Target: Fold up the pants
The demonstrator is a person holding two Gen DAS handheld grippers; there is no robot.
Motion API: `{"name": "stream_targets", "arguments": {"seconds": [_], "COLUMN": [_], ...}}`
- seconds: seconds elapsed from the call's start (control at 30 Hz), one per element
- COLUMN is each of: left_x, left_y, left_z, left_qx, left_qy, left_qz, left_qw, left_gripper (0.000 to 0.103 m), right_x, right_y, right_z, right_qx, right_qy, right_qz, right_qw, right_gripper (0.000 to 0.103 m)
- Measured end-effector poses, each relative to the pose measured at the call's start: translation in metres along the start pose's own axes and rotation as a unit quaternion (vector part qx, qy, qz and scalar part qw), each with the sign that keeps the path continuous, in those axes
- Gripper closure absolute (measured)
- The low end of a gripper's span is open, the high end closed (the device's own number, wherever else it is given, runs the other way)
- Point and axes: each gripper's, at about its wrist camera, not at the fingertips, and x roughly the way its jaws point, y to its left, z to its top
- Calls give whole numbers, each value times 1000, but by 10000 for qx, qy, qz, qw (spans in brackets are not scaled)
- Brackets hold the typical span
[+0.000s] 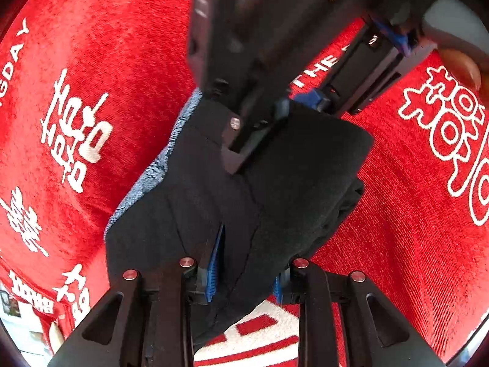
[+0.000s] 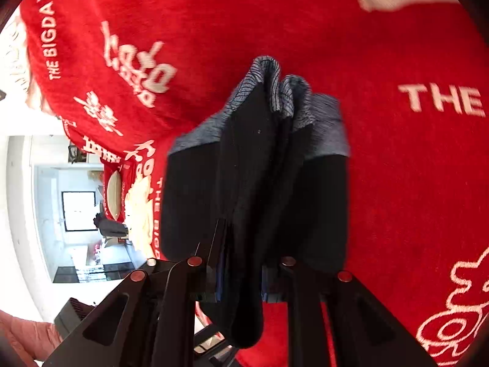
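Here, both of my grippers hold the same dark pants (image 1: 244, 183), already bundled into several layers. My left gripper (image 1: 244, 281) has the black cloth pinched between its blue-padded fingers, and the bundle runs straight ahead from them, its long axis pointing away from me. My right gripper (image 2: 241, 278) also clamps a hanging fold, with the grey ribbed waistband (image 2: 275, 91) at the far end beyond its fingertips. From the left wrist view, the right gripper comes in from ahead and above, meeting the far end of the cloth, so each hand has one end. Beneath lies a red blanket (image 1: 412, 214) with white lettering. Left of my right fingers, a bright white room (image 2: 45, 183) with a window shows past the blanket edge.
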Motion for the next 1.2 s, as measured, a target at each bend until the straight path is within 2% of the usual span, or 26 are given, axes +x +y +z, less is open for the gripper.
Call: {"name": "stream_targets", "arguments": {"seconds": [0.17, 0.23, 0.27, 0.33, 0.37, 0.43, 0.5, 0.6, 0.67, 0.73, 0.83, 0.9, 0.97, 1.1, 1.2], "left_x": [4, -2, -4, -8, -11, -18, -24, -32, -39, -45, -57, -54, -40, 2, 30], "left_y": [-10, -6, -2, 12, 20, 36, 51, 71, 86, 92, 97, 107, 124, 159, 158], "left_z": [-1, -2, -2, -7, -9, -17, -25, -36, -41, -42, -46, -50, -54, -76, -91], "left_qx": [143, 140, 117, -21, -105, -239, -384, -737, -965, -941, -908, -1075, -1488, -2660, -2913], "left_qy": [31, 35, 47, 98, 95, 92, 119, 170, 79, -47, -238, -206, 8, 566, 941], "left_qz": [252, 215, 154, 90, -17, -248, -449, -717, -769, -753, -911, -986, -1085, -1335, -1602], "left_qw": [9996, 9997, 9998, 9999, 9999, 9994, 9982, 9946, 9923, 9927, 9914, 9891, 9829, 9530, 9384], "left_gripper": [75, 69, 65, 32, 29, 29, 29, 29, 29, 29, 29, 29, 29, 29, 29], "right_x": [8, 8, 6, 3, 1, -5, -12, -23, -32, -37, -41, -38, -31, -9, 12], "right_y": [-23, -23, -24, -21, -19, -16, -15, -10, 2, 14, 33, 47, 56, 67, 53], "right_z": [-8, -11, -13, -15, -17, -21, -25, -34, -41, -45, -50, -50, -51, -55, -63], "right_qx": [221, 295, 289, 309, 310, 347, 393, 419, 306, 141, -71, -224, -341, -667, -702], "right_qy": [-98, -146, -140, -99, -79, -74, -108, -234, -493, -663, -879, -942, -874, -617, -267], "right_qz": [96, 98, 75, -24, -111, -307, -579, -1109, -1734, -2090, -2194, -2191, -2157, -2343, -2631], "right_qw": [9997, 9994, 9995, 9995, 9994, 9989, 9975, 9927, 9831, 9756, 9716, 9709, 9719, 9679, 9618], "right_gripper": [83, 83, 81, 79, 78, 70, 56, 55, 57, 65, 69, 69, 69, 69, 69]}}
